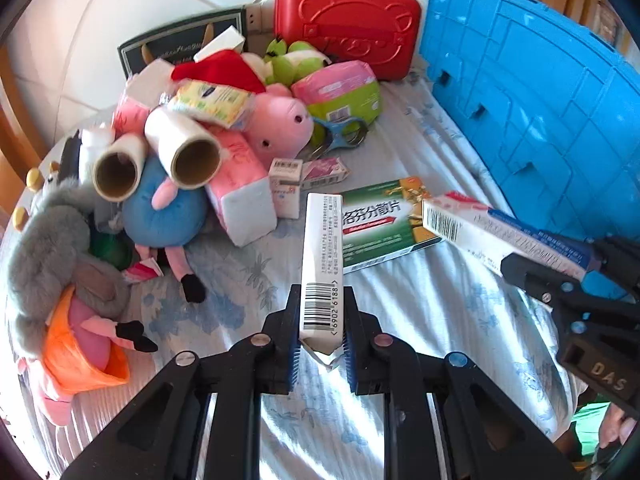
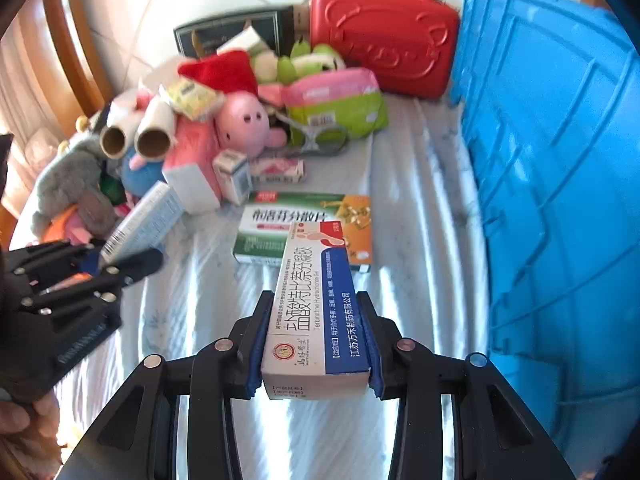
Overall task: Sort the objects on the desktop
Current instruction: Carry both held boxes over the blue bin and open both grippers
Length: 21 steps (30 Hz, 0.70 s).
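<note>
My left gripper [image 1: 320, 312] is shut on a long white box with a barcode [image 1: 321, 256], held above the cloth; it also shows in the right wrist view [image 2: 140, 224]. My right gripper [image 2: 316, 320] is shut on a white and blue ointment box [image 2: 318, 308], seen in the left wrist view [image 1: 492, 228] at the right. A green and orange medicine box [image 1: 380, 224] lies flat on the cloth ahead of both, also in the right wrist view [image 2: 276, 224]. Two small boxes [image 1: 286, 184] stand beyond it.
A blue crate [image 1: 540, 100] stands on its side at the right. A red case [image 1: 348, 20] is at the back. Plush toys [image 1: 160, 208], two rolls [image 1: 188, 152], tissue packs [image 1: 240, 200] and scissors [image 1: 344, 132] pile at the left and middle.
</note>
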{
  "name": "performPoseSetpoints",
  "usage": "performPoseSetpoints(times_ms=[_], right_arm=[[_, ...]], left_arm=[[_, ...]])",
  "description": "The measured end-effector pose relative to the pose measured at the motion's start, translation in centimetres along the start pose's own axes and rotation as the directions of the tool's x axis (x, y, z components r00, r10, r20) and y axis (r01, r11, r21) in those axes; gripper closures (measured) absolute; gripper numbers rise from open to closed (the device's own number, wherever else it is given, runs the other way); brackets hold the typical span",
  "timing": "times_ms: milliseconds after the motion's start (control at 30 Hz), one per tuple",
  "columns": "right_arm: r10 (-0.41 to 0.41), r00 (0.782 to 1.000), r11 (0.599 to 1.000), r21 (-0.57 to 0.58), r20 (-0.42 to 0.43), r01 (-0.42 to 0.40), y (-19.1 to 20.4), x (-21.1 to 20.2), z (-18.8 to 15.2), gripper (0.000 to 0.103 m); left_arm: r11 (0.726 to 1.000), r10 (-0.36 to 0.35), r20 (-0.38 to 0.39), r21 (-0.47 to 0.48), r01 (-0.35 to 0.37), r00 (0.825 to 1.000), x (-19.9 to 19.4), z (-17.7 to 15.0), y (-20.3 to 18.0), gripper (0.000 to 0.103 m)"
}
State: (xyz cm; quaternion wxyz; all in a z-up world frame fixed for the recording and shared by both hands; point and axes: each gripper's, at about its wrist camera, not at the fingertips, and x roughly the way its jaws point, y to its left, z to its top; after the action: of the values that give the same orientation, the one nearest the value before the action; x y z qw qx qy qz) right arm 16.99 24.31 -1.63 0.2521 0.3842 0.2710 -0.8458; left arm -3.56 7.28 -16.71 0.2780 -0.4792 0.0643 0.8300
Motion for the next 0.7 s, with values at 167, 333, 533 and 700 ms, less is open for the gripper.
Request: performPoseSetpoints(times_ms=[167, 333, 533, 700], right_arm=[[0.005, 0.991, 1.000, 0.002, 0.132, -0.005, -0.1, -5.0, 0.7, 0.064], [-0.009, 0.968, 1.000, -0.001, 0.251, 0.009, -0.2, -9.7, 1.5, 0.064], [-0.052, 0.913, 0.998, 0.047, 0.404, 0.036, -2.3, -16.2, 2.0, 0.064], [-0.133, 0.859, 0.988, 0.130, 0.494, 0.078, -6.0, -20.9, 1.6, 0.064]], left_arm=[[1.000, -0.007, 0.093, 0.031, 0.004, 0.996, -4.3, 1.2, -1.3, 0.086], [0.998, -0.023, 0.186, 0.064, 0.011, 0.982, -8.3, 2.8, -3.2, 0.086], [0.991, -0.070, 0.305, 0.133, 0.031, 0.950, -12.9, 5.6, -7.1, 0.086], [0.977, -0.131, 0.376, 0.206, 0.056, 0.917, -15.9, 7.7, -11.8, 0.086]])
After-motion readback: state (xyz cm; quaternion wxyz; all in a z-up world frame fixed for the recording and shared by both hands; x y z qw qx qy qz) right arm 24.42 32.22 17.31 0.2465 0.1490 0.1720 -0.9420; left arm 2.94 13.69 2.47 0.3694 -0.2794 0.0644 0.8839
